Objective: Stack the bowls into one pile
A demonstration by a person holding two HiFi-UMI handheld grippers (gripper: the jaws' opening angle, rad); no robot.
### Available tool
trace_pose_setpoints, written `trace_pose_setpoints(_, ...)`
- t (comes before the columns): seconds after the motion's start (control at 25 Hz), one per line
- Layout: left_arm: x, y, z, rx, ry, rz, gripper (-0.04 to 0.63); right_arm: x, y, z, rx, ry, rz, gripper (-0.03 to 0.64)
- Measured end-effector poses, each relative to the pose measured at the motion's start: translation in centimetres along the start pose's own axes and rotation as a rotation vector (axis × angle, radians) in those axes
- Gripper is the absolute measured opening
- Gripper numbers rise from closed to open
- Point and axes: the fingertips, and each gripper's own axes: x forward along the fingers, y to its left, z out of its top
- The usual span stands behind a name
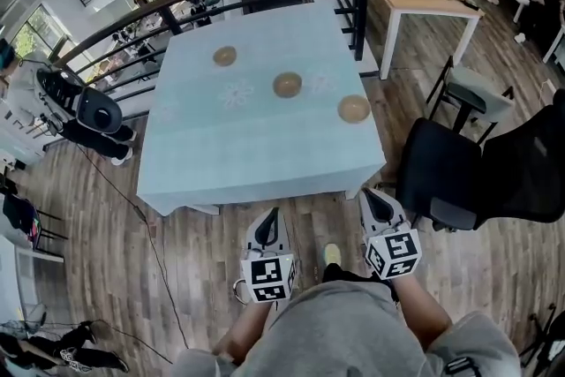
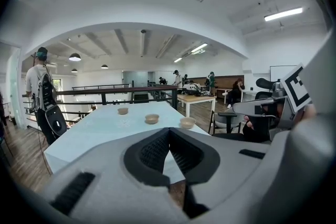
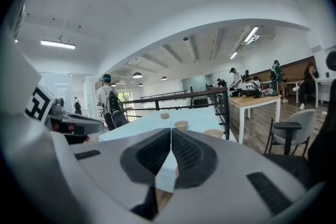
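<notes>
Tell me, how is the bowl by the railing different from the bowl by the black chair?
The railing bowl sits toward the far end of the table; the chair bowl sits closer to the near end. The railing bowl is on the table's left half; the chair bowl is close to its right edge. Both are tan, upright and unstacked.

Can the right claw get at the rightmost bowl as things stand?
Probably not yet: the right claw hangs shut over the floor, short of the table, though nothing blocks the rightmost bowl.
</notes>
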Motion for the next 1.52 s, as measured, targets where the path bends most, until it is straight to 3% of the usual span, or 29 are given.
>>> trace_pose_setpoints(0.64,6.0,0.1,2.1,-0.008,-0.006,0.055,0.017,6.2,-3.4,1.8,-0.037,0.005,0.09,0.028)
trace_pose_setpoints(1.52,7.4,3.3,1.9,-0.026,0.006,0.107,0.017,9.8,-6.7,1.6,-0.086,0.053,0.064,0.028)
